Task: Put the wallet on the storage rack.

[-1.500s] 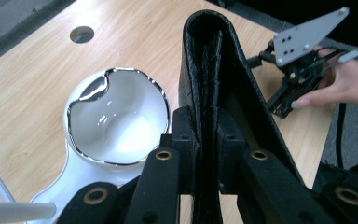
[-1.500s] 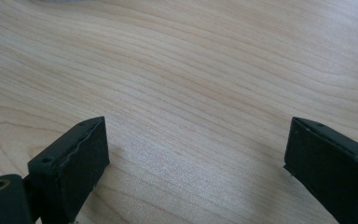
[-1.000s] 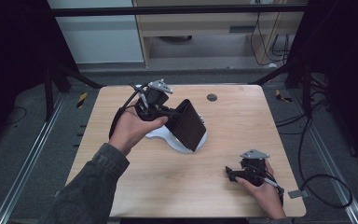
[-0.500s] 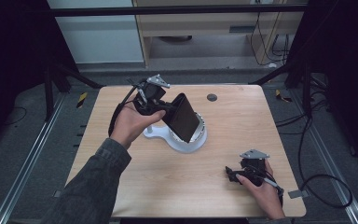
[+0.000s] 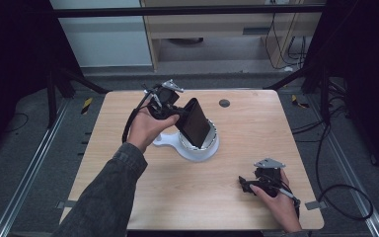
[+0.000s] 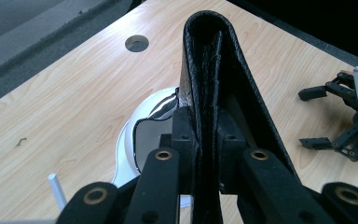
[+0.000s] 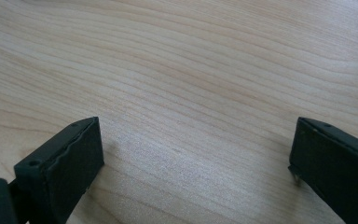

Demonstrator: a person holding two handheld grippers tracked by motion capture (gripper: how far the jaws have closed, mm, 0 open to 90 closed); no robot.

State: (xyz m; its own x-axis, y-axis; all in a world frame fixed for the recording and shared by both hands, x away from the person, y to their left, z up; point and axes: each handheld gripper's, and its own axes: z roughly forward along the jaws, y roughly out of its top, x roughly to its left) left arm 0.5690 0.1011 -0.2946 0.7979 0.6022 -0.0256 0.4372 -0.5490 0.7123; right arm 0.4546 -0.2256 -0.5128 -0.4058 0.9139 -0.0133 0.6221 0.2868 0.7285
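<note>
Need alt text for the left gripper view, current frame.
The left gripper is shut on a folded black leather wallet, held edge-on over a white round dish with a handle tab on the light wooden table. The right gripper rests at the far right, and a round hole sits near the table's edge.

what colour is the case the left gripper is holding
Black, with a leather-like grain; the case shows best in the left gripper view.

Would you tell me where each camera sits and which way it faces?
High view: above the person's side, facing forward and down on the table; forearms, both hands.
Left gripper view: on the left gripper, along jaws clamping the black wallet.
Right gripper view: on the right gripper, open over bare wood.
Shared: wallet and white dish.
</note>
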